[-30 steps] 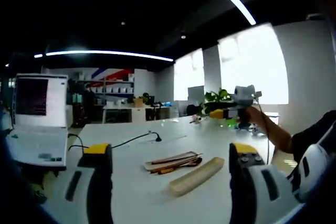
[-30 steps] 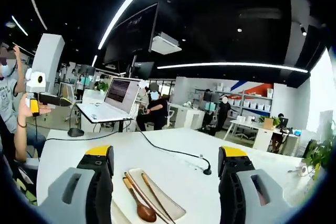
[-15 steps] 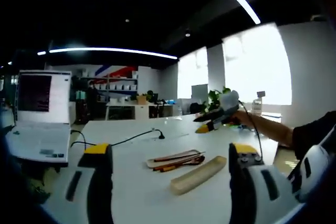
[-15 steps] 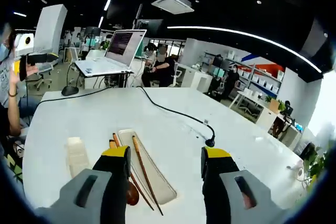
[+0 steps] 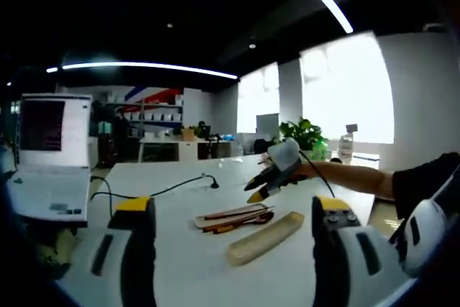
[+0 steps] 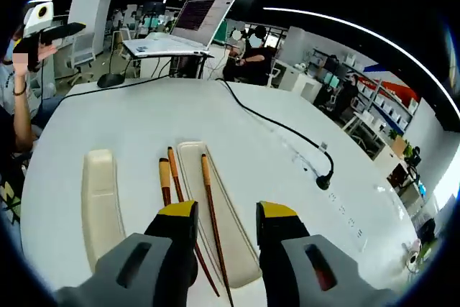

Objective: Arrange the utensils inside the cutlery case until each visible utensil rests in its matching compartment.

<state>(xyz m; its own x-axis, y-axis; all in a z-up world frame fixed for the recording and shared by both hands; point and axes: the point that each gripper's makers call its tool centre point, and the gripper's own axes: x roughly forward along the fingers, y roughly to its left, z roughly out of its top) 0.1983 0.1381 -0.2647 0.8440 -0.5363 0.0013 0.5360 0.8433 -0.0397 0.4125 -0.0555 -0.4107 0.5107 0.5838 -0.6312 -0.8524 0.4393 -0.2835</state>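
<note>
Your right gripper [image 6: 221, 215] hangs over the white bench [image 6: 129, 116] with its yellow-tipped jaws parted by a narrow gap, nothing between them; they point down at the near end of the cutlery case tray [image 6: 226, 235], a shallow pale tray lying lengthwise away from you. One brown chopstick [image 6: 213, 221] lies inside that tray along its left side; a second chopstick [image 6: 175, 177] and a wooden-handled utensil [image 6: 164, 181] lie on the bench just beside the tray's left edge, outside it, their near ends hidden behind your left jaw. Further left, apart from them, the cream lid [image 6: 100, 203] lies parallel to the tray. A black cable [image 6: 280, 129] runs across the bench to the right; an open laptop [image 6: 188, 28] sits beyond the far edge. Your left gripper [image 5: 233, 210] is held well back from the work, jaws wide apart and empty. In the left gripper view the tray [image 5: 230, 215] with its utensils and the lid [image 5: 264, 238] lie mid-bench, and the right gripper [image 5: 260, 186] hovers just above the tray's far end, held by your hand [image 5: 310, 170]
</note>
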